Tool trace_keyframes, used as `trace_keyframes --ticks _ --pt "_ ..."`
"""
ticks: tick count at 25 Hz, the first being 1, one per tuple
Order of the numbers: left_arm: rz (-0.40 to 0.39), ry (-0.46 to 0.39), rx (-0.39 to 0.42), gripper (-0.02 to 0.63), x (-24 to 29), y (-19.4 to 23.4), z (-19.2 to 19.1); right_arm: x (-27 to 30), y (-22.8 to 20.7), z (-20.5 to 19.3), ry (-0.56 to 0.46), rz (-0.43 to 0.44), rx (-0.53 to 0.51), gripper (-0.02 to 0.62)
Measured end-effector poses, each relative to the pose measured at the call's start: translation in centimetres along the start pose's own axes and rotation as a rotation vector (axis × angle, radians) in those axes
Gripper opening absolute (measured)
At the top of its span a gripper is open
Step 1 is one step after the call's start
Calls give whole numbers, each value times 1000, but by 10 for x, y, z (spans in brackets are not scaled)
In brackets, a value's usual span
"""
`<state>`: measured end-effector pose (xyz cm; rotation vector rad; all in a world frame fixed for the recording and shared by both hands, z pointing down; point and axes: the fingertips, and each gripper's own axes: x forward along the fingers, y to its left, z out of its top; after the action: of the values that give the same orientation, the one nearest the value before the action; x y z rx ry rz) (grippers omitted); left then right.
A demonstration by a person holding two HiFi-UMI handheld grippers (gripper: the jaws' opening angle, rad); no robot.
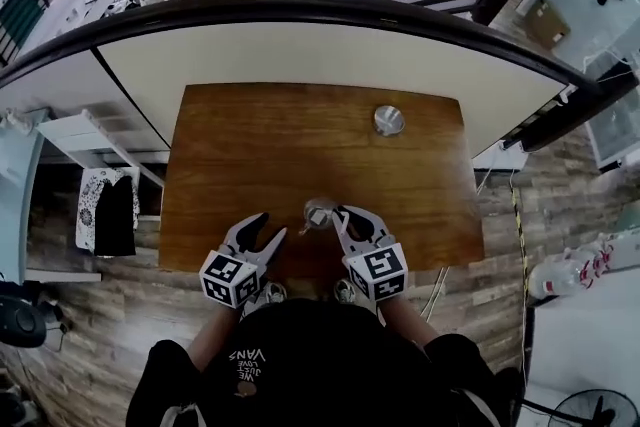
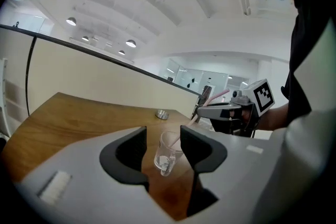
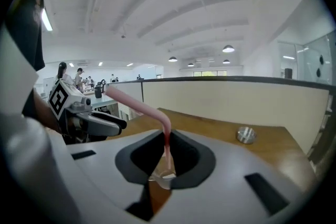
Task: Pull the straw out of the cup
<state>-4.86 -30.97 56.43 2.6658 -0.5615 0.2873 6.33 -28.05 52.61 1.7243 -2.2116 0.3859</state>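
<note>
Two tongs were shown at the near edge of the wooden desk, where the cup stood between them. The right tongs were clenched on the straw, which was pinched just below its bend. The left tongs were released, jaws apart, with the cup seen in the gap ahead of them but pressed by neither pad.

The grasp was thus judged made and the withdrawal unfinished: the straw's lower end was seen reaching into the cup's mouth, so a further lift was judged to remain.

The cup was shown as a small, clear vessel of glass or plastic, with what appeared to be a handle and something pale at its bottom. The straw was shown as a pink, matt tube, its upper part bent over toward the left tongs. The desk top was brown, smooth and grained. A small round metal disc lay well apart, at the far right.
</note>
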Motion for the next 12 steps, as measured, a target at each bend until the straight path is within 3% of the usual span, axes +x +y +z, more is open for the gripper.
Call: trace_keyframes --ticks 6,12 --pt "-92 14 38 186 3 1 12 -26 -11 10 -65 -141 144 41" --pt "-165 17 54 184 4 -4 16 -50 -16 15 -95 -235 197 41"
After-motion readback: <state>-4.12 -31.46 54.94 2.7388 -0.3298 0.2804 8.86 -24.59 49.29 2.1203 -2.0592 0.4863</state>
